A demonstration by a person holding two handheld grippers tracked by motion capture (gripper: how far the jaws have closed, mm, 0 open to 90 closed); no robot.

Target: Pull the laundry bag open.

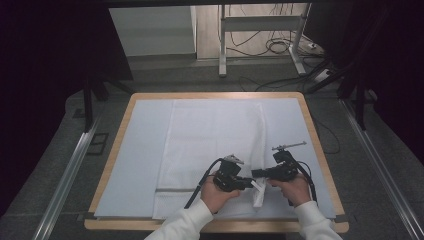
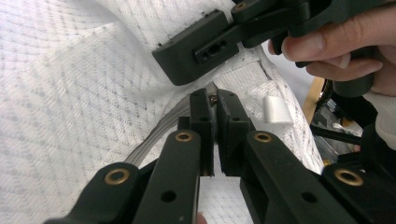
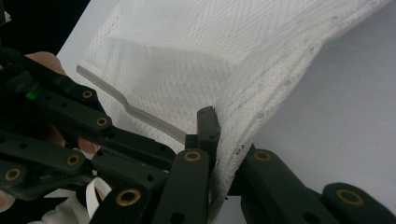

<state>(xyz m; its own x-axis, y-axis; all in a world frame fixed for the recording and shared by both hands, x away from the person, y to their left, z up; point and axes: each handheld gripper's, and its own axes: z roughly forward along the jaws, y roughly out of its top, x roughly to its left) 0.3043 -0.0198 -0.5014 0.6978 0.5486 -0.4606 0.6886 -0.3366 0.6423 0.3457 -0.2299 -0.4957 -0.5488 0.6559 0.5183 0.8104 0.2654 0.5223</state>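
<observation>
White mesh laundry bag (image 1: 210,140) lies flat on the table mat (image 1: 140,150), zipper end near me. My left gripper (image 2: 214,100) pinches the zipper pull (image 2: 213,98); my right gripper (image 3: 215,140) clamps the bag's edge fold beside it. Step looks like working the zipper. Next, I'd hold the fabric taut and draw the pull along the zipper tape (image 3: 126,109).

Black tool (image 1: 248,183) bodies, brass rivets, trailing cables, white sleeves (image 1: 182,224)
</observation>
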